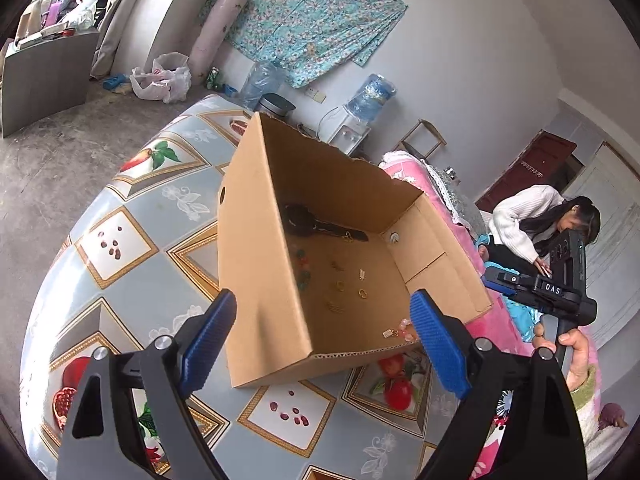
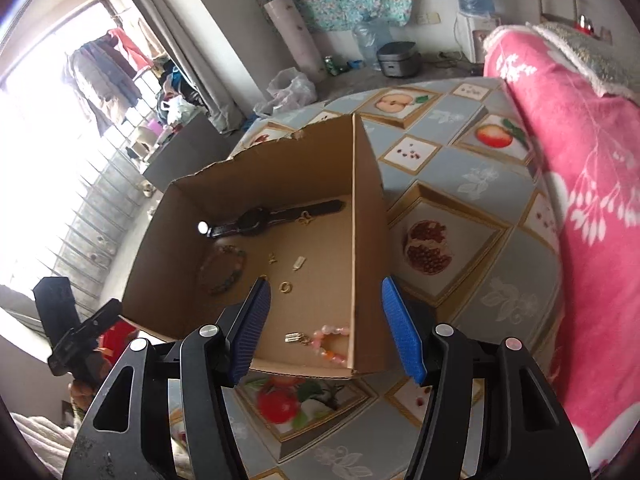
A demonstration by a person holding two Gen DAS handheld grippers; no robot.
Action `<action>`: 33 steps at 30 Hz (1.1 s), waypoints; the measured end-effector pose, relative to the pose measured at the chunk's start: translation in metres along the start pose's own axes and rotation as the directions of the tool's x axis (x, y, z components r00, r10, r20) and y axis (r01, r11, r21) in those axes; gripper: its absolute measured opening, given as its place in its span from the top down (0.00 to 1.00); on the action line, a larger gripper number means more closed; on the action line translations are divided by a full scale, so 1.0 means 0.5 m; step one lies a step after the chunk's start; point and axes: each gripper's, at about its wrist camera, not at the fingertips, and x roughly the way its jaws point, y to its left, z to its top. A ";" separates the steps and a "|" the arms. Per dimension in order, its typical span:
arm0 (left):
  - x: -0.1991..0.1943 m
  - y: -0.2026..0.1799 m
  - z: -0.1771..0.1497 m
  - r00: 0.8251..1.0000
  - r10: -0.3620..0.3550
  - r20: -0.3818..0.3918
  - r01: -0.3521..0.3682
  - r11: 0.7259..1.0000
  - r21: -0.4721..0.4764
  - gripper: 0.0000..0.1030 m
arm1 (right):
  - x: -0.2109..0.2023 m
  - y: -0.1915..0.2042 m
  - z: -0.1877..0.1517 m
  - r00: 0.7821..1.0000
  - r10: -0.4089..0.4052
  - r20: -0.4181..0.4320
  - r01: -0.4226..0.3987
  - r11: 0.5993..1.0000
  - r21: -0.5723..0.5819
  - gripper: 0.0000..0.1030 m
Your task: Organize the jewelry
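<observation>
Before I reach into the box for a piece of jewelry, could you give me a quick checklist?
1. Left tool open, nothing held: ok.
2. Right tool open, nothing held: ok.
3. Box top open, floor visible: ok.
4. Watch lies flat by the far wall, apart from the tools: ok.
5. Pink bracelet in the near corner, touching a charm: cannot tell if tangled.
6. Rings lie apart: ok.

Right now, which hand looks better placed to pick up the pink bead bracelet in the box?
Probably the right. The right gripper hangs open almost over the pink bead bracelet in the cardboard box. The left gripper, also open, sits off to one side.
</observation>
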 end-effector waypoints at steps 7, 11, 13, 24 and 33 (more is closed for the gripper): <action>-0.012 0.009 0.013 0.998 0.012 0.057 -0.018 0.995 0.096 0.16 | -0.007 0.115 0.083 0.989 -0.023 -0.144 -0.019 0.959 -0.283 0.45; -0.016 0.012 0.016 0.995 -0.010 0.095 -0.002 0.991 0.134 0.16 | 0.108 0.186 0.110 0.904 -0.077 -0.421 -0.101 0.917 -0.386 0.48; -0.014 0.009 0.015 0.993 -0.010 0.114 -0.008 0.987 0.159 0.16 | 0.177 0.208 0.107 0.837 -0.138 -0.530 -0.123 0.896 -0.428 0.50; 0.016 0.028 0.004 0.993 -0.053 0.107 0.027 0.972 0.233 0.16 | 0.334 0.196 0.018 0.550 -0.477 -0.686 -0.162 0.745 -0.647 0.73; 0.025 0.052 -0.001 0.990 -0.087 0.108 0.062 0.974 0.216 0.16 | 0.386 0.181 -0.032 0.446 -0.591 -0.673 -0.162 0.686 -0.710 0.88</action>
